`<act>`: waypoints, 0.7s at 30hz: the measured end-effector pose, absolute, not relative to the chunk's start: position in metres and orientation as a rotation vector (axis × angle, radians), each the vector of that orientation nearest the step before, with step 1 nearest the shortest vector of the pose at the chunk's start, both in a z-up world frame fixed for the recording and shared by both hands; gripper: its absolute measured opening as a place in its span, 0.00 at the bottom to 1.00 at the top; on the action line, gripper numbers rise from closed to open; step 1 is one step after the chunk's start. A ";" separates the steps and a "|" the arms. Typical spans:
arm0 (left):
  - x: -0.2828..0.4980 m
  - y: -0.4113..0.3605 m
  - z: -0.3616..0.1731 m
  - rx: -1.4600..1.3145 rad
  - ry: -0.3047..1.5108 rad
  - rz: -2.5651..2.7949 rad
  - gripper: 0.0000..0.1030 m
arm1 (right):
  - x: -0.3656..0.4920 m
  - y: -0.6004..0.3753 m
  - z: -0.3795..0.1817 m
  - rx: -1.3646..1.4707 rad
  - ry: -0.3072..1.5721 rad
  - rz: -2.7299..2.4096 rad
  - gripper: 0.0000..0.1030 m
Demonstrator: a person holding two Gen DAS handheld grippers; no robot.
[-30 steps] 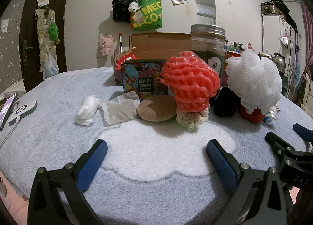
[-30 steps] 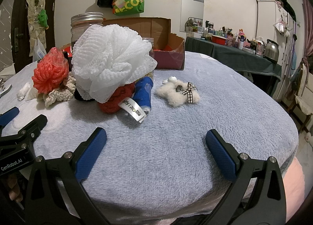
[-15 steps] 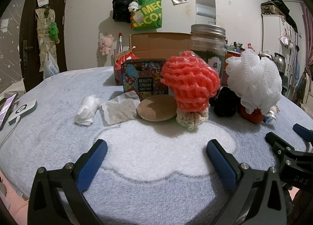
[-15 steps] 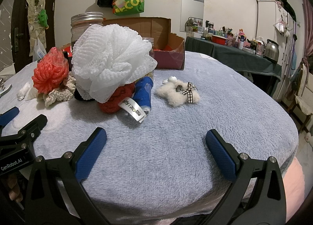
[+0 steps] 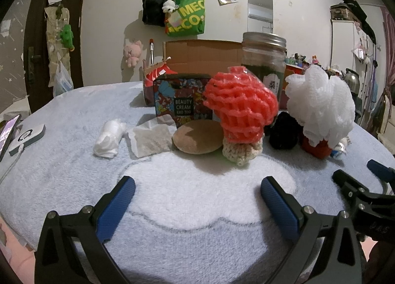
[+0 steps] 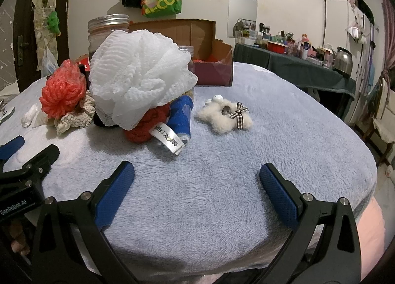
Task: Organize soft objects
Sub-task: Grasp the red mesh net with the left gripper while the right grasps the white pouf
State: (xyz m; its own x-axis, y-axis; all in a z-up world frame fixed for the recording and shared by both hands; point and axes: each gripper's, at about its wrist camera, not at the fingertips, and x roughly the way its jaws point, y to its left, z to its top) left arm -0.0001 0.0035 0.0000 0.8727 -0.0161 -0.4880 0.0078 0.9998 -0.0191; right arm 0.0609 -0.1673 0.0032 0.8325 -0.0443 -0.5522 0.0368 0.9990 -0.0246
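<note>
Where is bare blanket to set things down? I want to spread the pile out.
Free: the grey blanket right of the fluffy cream toy with checked bow, and the pale patch before the open left gripper. Crowded: around the white mesh pouf and coral mesh pouf.

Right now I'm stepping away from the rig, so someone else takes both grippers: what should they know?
Left gripper: open, empty, low over the blanket.
Right gripper: open, empty.
Soft things crowd mid-table: coral mesh puff atop a cream crochet piece, white bath puff over a red knit item, fluffy bow toy lying apart.
The cardboard box stands behind.
Done: apparently nothing sorted.
Left: everything.
</note>
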 end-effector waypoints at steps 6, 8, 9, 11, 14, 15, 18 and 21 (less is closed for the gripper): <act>0.003 0.005 0.024 -0.011 0.486 -0.042 1.00 | 0.062 -0.171 0.020 -0.003 0.562 -0.017 1.00; 0.008 0.004 0.024 -0.008 0.483 -0.052 1.00 | 0.062 -0.173 0.030 -0.001 0.539 -0.008 1.00; 0.009 0.004 0.028 -0.008 0.480 -0.061 1.00 | 0.063 -0.173 0.034 -0.001 0.529 -0.003 1.00; 0.011 0.003 0.035 -0.002 0.469 -0.080 1.00 | 0.065 -0.175 0.044 -0.002 0.512 0.018 1.00; 0.015 0.002 0.047 0.015 0.461 -0.108 1.00 | 0.067 -0.178 0.057 0.012 0.482 0.067 1.00; 0.016 0.001 0.051 0.022 0.455 -0.119 1.00 | 0.070 -0.180 0.062 0.015 0.474 0.084 1.00; 0.024 0.000 0.061 0.041 0.450 -0.136 1.00 | 0.078 -0.183 0.075 0.022 0.463 0.122 1.00; 0.032 0.000 0.068 0.039 0.453 -0.157 1.00 | 0.093 -0.189 0.085 0.048 0.471 0.169 1.00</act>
State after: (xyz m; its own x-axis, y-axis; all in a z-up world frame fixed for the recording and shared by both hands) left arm 0.0321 -0.0003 0.0678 0.8870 -0.1428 -0.4391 0.1601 0.9871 0.0024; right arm 0.0934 -0.1888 0.0852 0.8774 0.1729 -0.4475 -0.1507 0.9849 0.0852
